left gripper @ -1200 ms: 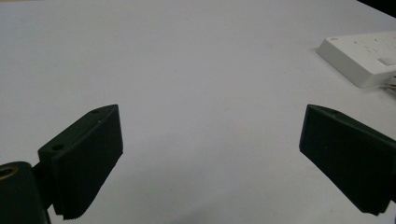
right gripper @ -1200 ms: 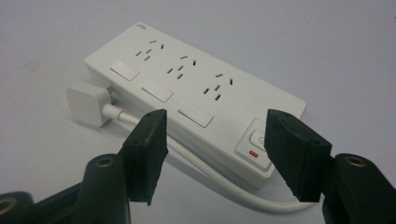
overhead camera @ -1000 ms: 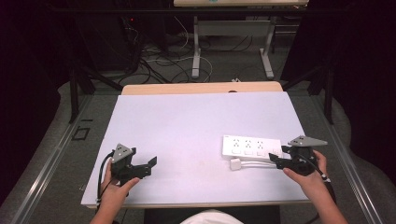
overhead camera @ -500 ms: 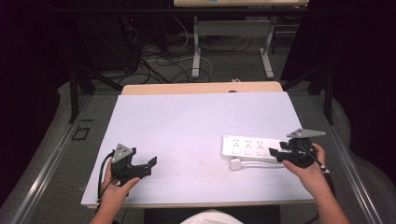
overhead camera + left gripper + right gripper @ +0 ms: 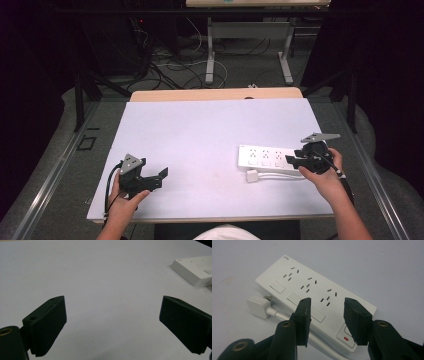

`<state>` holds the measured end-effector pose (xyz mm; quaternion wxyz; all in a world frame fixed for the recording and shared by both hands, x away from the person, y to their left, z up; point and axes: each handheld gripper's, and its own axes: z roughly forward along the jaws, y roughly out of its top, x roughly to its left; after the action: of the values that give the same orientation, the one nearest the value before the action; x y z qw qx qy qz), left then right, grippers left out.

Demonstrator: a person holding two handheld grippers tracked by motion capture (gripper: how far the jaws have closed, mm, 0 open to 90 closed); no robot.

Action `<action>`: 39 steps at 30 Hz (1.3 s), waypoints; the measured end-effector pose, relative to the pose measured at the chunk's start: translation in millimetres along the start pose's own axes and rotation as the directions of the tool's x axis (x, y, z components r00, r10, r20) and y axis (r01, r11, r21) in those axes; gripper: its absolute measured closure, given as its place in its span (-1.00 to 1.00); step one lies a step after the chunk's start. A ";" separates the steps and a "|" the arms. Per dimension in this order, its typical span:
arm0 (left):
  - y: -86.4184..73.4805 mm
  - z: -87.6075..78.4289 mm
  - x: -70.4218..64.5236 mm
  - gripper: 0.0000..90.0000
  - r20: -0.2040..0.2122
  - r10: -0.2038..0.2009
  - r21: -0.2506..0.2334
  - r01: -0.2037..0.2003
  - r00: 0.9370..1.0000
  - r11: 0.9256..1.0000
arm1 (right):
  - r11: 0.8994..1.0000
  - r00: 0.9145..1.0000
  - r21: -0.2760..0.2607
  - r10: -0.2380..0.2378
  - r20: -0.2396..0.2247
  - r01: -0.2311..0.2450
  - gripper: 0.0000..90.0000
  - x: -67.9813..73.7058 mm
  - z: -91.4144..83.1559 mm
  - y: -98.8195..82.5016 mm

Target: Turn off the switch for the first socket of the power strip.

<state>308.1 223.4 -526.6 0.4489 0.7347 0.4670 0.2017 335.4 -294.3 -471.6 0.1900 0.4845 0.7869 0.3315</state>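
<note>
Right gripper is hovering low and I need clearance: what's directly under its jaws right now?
Under the right gripper lies the white power strip, its near end with the red-marked switch. The white plug and cable lie beside it. The jaws cover part of the strip's face.

Power strip [image 5: 312,290]: you see smooth, glossy white plastic.
Plug [image 5: 257,305]: white plastic, slight sheen.
Table [image 5: 200,130]: matt, pale, smooth top; wood-look far edge.
Right gripper [image 5: 325,315]: your matt black plastic, ribbed pads.

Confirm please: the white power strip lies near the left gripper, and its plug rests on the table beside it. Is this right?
Not quite: the power strip lies near the right gripper, as the high view shows. Its plug does rest on the table beside it.
</note>
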 end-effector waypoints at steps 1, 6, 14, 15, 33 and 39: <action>0.0 -0.1 0.0 -0.84 0.000 -0.001 0.000 0.001 1.000 1.000 | 1.000 1.000 0.004 -0.004 0.006 0.004 0.30 -0.5 0.4 1.0; 0.1 -0.2 0.2 -0.84 -0.002 0.004 -0.003 -0.004 1.000 1.000 | 1.000 1.000 0.021 0.004 0.011 -0.004 0.44 -1.4 6.6 4.4; -0.1 0.0 0.0 -0.84 -0.002 0.002 -0.004 -0.002 1.000 1.000 | 1.000 1.000 0.030 0.007 0.009 -0.007 0.78 -1.8 16.8 3.7; 0.0 0.0 0.1 -0.84 -0.002 0.003 -0.001 -0.003 1.000 1.000 | 0.999 1.000 0.037 -0.001 0.001 0.001 0.80 -2.5 17.6 3.2; -0.4 -0.1 0.3 -0.83 -0.010 0.005 -0.005 -0.005 1.000 1.000 | 0.997 0.997 0.073 0.016 -0.069 -0.011 1.00 -1.3 34.6 0.6; -0.5 -1.0 0.6 -0.83 -0.011 0.005 -0.003 -0.005 1.000 1.000 | 0.997 0.997 0.082 0.008 -0.075 -0.002 1.00 1.7 40.1 0.2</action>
<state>307.4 224.4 -526.7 0.4472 0.7339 0.4673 0.2074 359.6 -279.1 -499.8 0.1393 0.4811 0.8051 0.3177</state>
